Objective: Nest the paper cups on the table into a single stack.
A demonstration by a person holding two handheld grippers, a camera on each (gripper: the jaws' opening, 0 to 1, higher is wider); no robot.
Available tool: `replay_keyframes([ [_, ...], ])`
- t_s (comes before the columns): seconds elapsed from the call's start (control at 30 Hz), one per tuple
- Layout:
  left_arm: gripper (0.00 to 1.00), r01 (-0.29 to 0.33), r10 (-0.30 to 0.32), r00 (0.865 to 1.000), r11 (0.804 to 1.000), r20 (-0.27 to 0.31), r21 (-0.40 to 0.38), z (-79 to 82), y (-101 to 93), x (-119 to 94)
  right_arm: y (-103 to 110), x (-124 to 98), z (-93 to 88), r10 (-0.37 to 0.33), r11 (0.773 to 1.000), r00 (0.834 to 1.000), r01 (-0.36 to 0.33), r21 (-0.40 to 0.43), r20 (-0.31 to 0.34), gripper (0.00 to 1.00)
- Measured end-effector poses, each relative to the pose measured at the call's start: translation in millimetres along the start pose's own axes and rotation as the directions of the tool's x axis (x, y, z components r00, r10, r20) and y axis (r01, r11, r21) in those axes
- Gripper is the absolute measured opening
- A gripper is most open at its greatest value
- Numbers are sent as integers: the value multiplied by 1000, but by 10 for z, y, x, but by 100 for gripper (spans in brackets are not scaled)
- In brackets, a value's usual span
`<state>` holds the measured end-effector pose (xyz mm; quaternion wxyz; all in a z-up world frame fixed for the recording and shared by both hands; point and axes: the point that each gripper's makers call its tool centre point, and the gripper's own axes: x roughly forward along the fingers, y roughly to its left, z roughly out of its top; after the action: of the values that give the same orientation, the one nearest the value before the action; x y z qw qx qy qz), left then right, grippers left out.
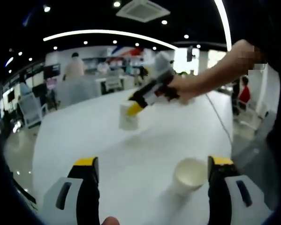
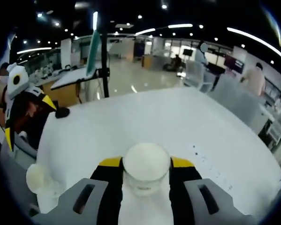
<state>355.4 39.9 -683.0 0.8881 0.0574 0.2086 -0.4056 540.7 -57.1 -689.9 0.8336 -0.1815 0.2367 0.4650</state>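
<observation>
Two paper cups stand apart on the white table (image 1: 131,154). In the left gripper view, the left gripper (image 1: 152,176) has its yellow-tipped jaws spread wide with nothing between them; an upright cup (image 1: 189,176) sits on the table just inside the right-hand jaw, mouth up. Farther across the table, the right gripper (image 1: 133,108), held in a person's hand (image 1: 180,89), reaches in from the right with its yellow tips at the rim of the far cup (image 1: 128,117). In the right gripper view, the right gripper's jaws press against both sides of that cup, clamping it just under the rim, its open mouth facing the camera. The cup looks slightly raised above the table, though contact cannot be told for certain. At the left edge of the same view the left gripper shows, with the other cup low beside it
</observation>
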Motion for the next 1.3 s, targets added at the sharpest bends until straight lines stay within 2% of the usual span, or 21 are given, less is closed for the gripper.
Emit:
replay_keyframes([
  [0.2, 95, 26, -25, 1000, 999, -17, 22, -26, -86, -53, 187, -279, 125, 2, 999, 999, -3, 42, 42, 35],
  [0.4, 94, 28, -28, 999, 1000, 39, -5, 112, -45, -80, 248, -509, 172, -13, 1000, 998, 11, 27, 57, 35],
  [0.57, 94, 40, -41, 999, 999, 21, 14, 83, -56, -72, 316, -732, 223, -37, 999, 995, 34, 39, 95, 35],
  [0.67, 94, 51, -51, 999, 999, 14, 21, 63, -68, -71, 367, -844, 265, -44, 997, 990, 35, 75, 131, 35],
  [0.9, 94, 64, -65, 998, 998, 21, 19, 74, -72, -76, 503, -1006, 311, -35, 993, 987, 16, 119, 157, 34],
  [1.1, 93, 86, -87, 996, 995, 5, 47, 31, -134, -70, 675, -1123, 347, -29, 995, 987, 13, 97, 161, 34],
  [1.3, 93, 99, -99, 995, 994, 1, 46, -6, -171, -73, 861, -1267, 420, -31, 994, 979, 9, 112, 200, 34],
])
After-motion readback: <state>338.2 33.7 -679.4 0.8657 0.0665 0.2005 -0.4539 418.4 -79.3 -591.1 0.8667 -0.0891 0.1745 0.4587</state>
